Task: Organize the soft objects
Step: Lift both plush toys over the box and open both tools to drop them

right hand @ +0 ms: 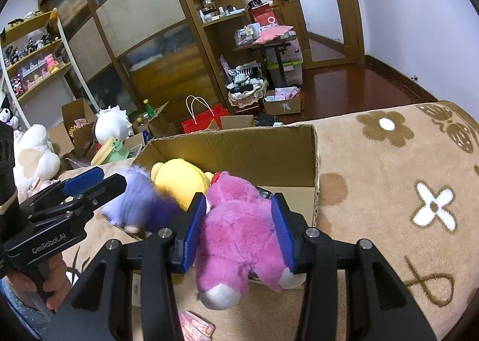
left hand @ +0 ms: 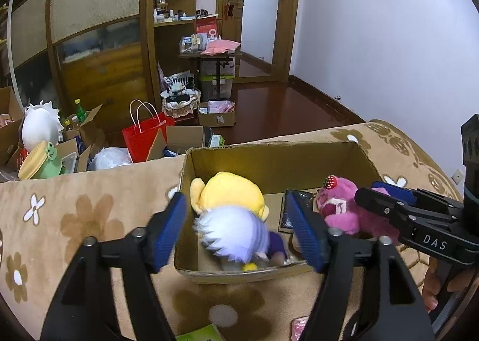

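Tongs on the right [right hand: 238, 239] clamp a fuzzy pink plush bear [right hand: 239, 233] over the near edge of the cardboard box [right hand: 239, 143]. Left tongs [left hand: 239, 230] stand apart, pads clear of the white-haired doll [left hand: 233, 233] lying inside the box against a yellow plush [left hand: 230, 191].

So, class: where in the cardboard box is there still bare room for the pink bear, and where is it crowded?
Bare floor shows in the cardboard box at its right end, between the pink bear and the right wall. The left end is crowded: the yellow plush and the white-haired doll fill it.
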Demonstrator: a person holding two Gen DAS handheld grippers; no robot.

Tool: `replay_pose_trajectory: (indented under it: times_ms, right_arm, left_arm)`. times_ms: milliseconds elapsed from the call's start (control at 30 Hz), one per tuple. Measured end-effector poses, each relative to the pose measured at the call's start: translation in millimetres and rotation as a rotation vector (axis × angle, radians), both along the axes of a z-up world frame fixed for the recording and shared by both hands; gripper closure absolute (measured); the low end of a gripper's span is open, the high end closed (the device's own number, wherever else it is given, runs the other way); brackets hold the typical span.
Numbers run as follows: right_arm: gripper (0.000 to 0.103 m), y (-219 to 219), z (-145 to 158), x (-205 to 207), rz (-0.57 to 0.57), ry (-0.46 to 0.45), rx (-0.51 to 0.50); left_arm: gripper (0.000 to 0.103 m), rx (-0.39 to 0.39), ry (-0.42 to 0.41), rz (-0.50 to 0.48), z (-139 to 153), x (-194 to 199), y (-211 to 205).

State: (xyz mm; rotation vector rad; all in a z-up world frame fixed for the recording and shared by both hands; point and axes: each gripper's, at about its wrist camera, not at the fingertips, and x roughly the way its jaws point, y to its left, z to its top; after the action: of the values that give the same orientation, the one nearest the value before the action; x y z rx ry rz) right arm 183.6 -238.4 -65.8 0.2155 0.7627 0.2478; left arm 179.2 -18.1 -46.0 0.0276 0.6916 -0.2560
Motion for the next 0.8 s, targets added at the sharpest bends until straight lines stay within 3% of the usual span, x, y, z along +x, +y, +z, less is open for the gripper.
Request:
replay_pose_trajectory:
  times_ms: [267,333,400,533,633,733,800]
  right_arm:
    - [0.052,-1,1,0,-0.002,0.000,0.002]
    - [0.041,-2,2,0,-0.009,0.002,0.007]
    - [0.037,-2,4,-4,-0.020,-0.004,0.020]
    - [0.015,-1,11,-11,-0.027,-0.008,0.017]
    - [0.010,4,17,-19,-0.020,-0.014,-0.008]
    - [0.001,7,21,-28,-0.022,-0.001,-0.037]
    - [0.000,7,23,-37,-0.021,-0.005,-0.030]
  left_arm:
    - [0.023,-0.001,0.014,0.014,4,-4,4]
    - [0.023,-0.010,0.028,0.009,7,-5,5]
    - [0.021,-0.002,0.030,0.007,12,-10,7]
    - [0.010,0.023,0.029,0.026,20,-22,13]
    - [0.002,0.034,0.031,0.061,23,-30,21]
    - [0.001,0.052,0.062,0.090,23,-35,28]
    - [0.000,0.066,0.103,0.101,21,-36,32]
